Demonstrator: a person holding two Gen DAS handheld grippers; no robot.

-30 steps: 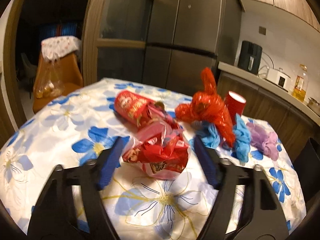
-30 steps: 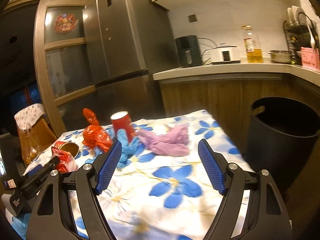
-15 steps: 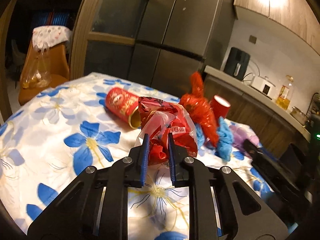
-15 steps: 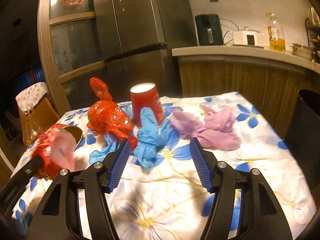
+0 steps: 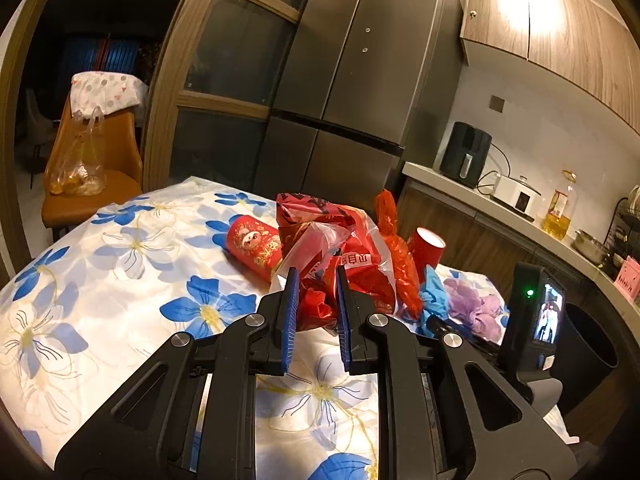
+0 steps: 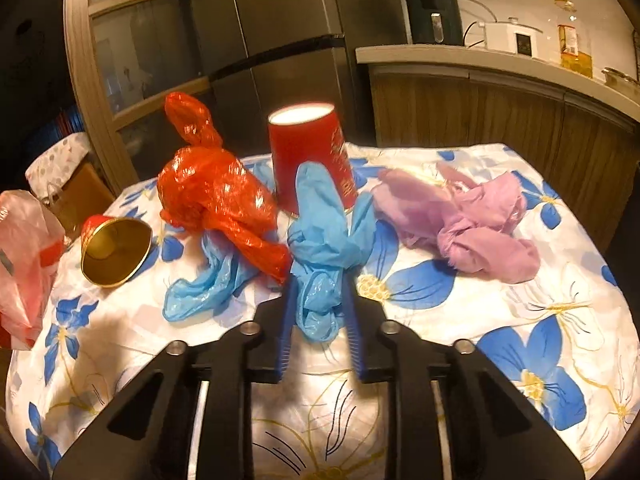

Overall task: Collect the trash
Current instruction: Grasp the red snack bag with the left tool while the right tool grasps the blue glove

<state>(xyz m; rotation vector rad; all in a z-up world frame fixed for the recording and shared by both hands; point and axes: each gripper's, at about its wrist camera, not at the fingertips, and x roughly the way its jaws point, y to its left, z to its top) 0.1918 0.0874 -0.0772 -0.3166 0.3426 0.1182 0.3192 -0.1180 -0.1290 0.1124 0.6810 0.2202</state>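
With both grippers pinching trash off the flowered table (image 6: 520, 344), the left gripper (image 5: 316, 312) grips the crumpled red-and-clear plastic snack bag (image 5: 340, 264), while the right gripper's (image 6: 320, 312) fingers have just closed on the crumpled blue plastic bag (image 6: 324, 240), presumably for binning.

The left gripper (image 5: 316, 300) pinches a crumpled red-and-clear plastic bag (image 5: 332, 256) above the flowered bench (image 5: 120, 280). Behind it a red paper cup (image 5: 254, 246) lies on its side; another red cup (image 5: 426, 250) stands inverted beside blue (image 5: 434, 294) and purple wrappers (image 5: 472, 306).
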